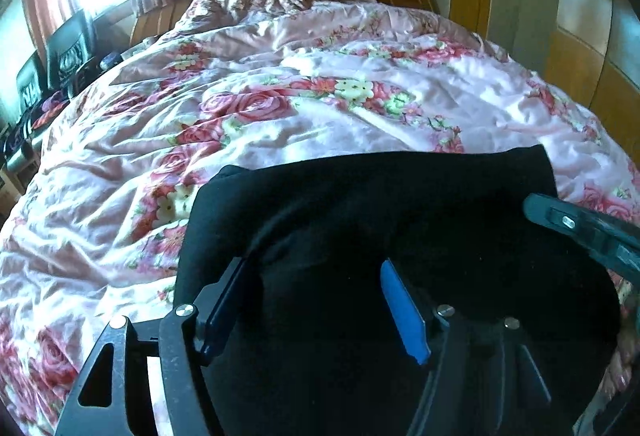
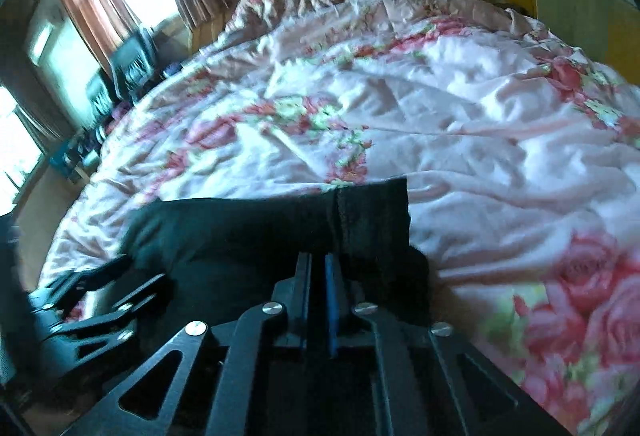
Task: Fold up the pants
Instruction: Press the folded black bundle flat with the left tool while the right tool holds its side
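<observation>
We are hovering the spread left gripper [image 1: 312,300] over the black pants [image 1: 400,204], lying crosswise just ahead, while the right gripper [image 2: 318,268] is pinching their right edge.

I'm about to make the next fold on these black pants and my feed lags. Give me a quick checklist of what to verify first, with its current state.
1. Black pants lying on the floral quilt: ok.
2. Left gripper open, jaws wide apart over the fabric: ok.
3. Right gripper nearly closed at the pants' near edge: ok.
4. Right gripper actually pinching cloth: cannot tell, black on black and blurred.
5. Far hem flat and squared: ok on the right; left end blurred, cannot tell.
6. Quilt beyond the pants free of other items for the fold: ok.
</observation>
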Available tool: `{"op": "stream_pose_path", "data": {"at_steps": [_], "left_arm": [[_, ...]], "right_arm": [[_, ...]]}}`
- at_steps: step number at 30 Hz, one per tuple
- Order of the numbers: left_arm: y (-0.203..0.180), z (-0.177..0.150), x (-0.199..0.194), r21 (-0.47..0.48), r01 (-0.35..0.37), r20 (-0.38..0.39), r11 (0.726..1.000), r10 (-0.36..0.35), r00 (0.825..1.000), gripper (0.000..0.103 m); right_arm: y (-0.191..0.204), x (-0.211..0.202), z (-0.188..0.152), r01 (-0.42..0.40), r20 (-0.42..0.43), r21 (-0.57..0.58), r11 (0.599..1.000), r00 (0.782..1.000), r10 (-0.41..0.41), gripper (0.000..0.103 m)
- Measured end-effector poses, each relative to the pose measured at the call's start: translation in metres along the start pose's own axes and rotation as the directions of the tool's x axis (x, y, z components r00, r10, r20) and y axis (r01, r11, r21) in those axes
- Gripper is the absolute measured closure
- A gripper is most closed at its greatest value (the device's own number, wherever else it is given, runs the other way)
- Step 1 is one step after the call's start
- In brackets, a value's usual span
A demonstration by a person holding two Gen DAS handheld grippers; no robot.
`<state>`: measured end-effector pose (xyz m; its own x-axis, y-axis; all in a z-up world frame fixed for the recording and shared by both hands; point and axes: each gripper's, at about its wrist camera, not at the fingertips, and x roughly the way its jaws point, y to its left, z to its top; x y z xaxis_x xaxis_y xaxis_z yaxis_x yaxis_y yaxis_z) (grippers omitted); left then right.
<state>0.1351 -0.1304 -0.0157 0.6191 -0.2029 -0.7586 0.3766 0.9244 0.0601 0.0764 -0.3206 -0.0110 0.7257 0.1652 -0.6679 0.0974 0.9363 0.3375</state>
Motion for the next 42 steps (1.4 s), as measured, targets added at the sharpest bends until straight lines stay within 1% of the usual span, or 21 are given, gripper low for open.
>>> {"op": "stream_pose_path", "data": {"at_steps": [1, 3, 5, 10, 12, 16, 19, 21, 25, 33, 35, 37, 41, 42], "left_arm": [[0.001, -0.002, -0.002, -0.006, -0.002, 0.005, 1.0, 0.002, 1.0, 0.033], [0.002, -0.009, -0.01, -0.028, -0.01, 0.019, 1.0, 0.01, 1.0, 0.033], [0.003, -0.015, -0.016, -0.044, -0.01, 0.028, 0.999, 0.011, 1.0, 0.033], [0.005, -0.031, -0.033, -0.072, 0.0, 0.04, 0.997, 0.003, 0.999, 0.033], [0.006, -0.038, -0.039, -0.078, 0.006, 0.048, 0.997, -0.002, 0.999, 0.033], [0.008, -0.051, -0.049, -0.068, 0.012, 0.055, 0.998, -0.008, 0.998, 0.033], [0.011, -0.06, -0.055, -0.07, 0.015, 0.053, 0.997, -0.011, 0.999, 0.033], [0.013, -0.065, -0.059, -0.076, 0.015, 0.054, 0.997, -0.01, 0.998, 0.033], [0.018, -0.072, -0.065, -0.09, 0.024, 0.058, 0.996, -0.019, 0.998, 0.033], [0.023, -0.081, -0.07, -0.105, 0.039, 0.047, 0.994, -0.034, 0.998, 0.033], [0.023, -0.085, -0.072, -0.104, 0.043, 0.043, 0.994, -0.039, 0.998, 0.033], [0.025, -0.09, -0.077, -0.105, 0.052, 0.044, 0.993, -0.048, 0.998, 0.033], [0.034, -0.096, -0.085, -0.118, 0.086, 0.062, 0.989, -0.079, 0.995, 0.033], [0.039, -0.097, -0.085, -0.129, 0.095, 0.06, 0.987, -0.088, 0.994, 0.033]], "right_arm": [[0.002, -0.007, -0.005, -0.006, 0.015, -0.005, 1.0, 1.0, 0.006, 0.073], [0.011, -0.025, -0.021, 0.014, 0.055, -0.039, 0.999, 0.998, -0.012, 0.062], [0.016, -0.034, -0.034, 0.04, 0.063, -0.075, 0.996, 0.997, -0.035, 0.062], [0.016, -0.042, -0.063, 0.072, 0.062, -0.101, 0.992, 0.996, -0.065, 0.062], [0.019, -0.042, -0.065, 0.082, 0.063, -0.133, 0.988, 0.995, -0.074, 0.061], [0.023, -0.042, -0.069, 0.084, 0.066, -0.154, 0.984, 0.995, -0.075, 0.05], [0.027, -0.043, -0.072, 0.105, 0.062, -0.176, 0.979, 0.994, -0.095, 0.05], [0.027, -0.047, -0.076, 0.105, 0.06, -0.171, 0.98, 0.994, -0.096, 0.049], [0.023, -0.052, -0.078, 0.084, 0.062, -0.142, 0.986, 0.995, -0.076, 0.04], [0.029, -0.05, -0.083, 0.108, 0.053, -0.158, 0.981, 0.993, -0.101, 0.038], [0.028, -0.052, -0.084, 0.105, 0.047, -0.143, 0.984, 0.994, -0.1, 0.034], [0.025, -0.055, -0.084, 0.102, 0.043, -0.115, 0.988, 0.994, -0.098, 0.025], [0.009, -0.055, -0.081, 0.075, 0.033, -0.027, 0.997, 0.997, -0.074, 0.024], [0.005, -0.054, -0.081, 0.073, 0.025, -0.005, 0.997, 0.997, -0.073, 0.02]]}}
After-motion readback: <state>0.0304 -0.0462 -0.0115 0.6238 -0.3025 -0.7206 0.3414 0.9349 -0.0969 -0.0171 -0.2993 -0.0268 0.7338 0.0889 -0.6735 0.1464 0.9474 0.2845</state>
